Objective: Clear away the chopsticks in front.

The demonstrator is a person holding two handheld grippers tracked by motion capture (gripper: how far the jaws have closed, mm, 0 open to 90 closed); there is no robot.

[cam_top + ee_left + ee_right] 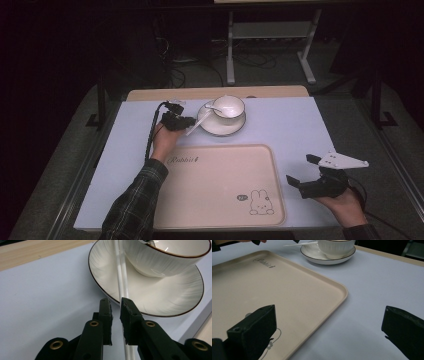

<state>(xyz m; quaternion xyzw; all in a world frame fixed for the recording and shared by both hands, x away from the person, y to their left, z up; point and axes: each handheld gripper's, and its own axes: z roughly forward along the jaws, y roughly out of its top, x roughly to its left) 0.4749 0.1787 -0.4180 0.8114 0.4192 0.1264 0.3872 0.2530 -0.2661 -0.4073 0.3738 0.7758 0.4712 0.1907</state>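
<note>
Gripping: left gripper (115, 306) fingers narrow on the white spoon (121, 277) handle, far-left, beside the saucer (221, 128).
Right gripper (306, 171): fingers wide, empty.
Risk: thin handle slipping, knocking the cup (229, 106).

The high view is dim around the edges: the floor and room fall almost to black, while the table (300, 125) is evenly lit from above and looks pale blue-grey. Shadows there are soft and short. Detail is coarse and slightly smeared. In the left gripper view the bowl (165, 255) shows small glints on its inner wall, and the near jaws are soft, out of focus. The right gripper view's jaws are dark, blurred silhouettes; the tray (287, 290) is sharp.
</note>
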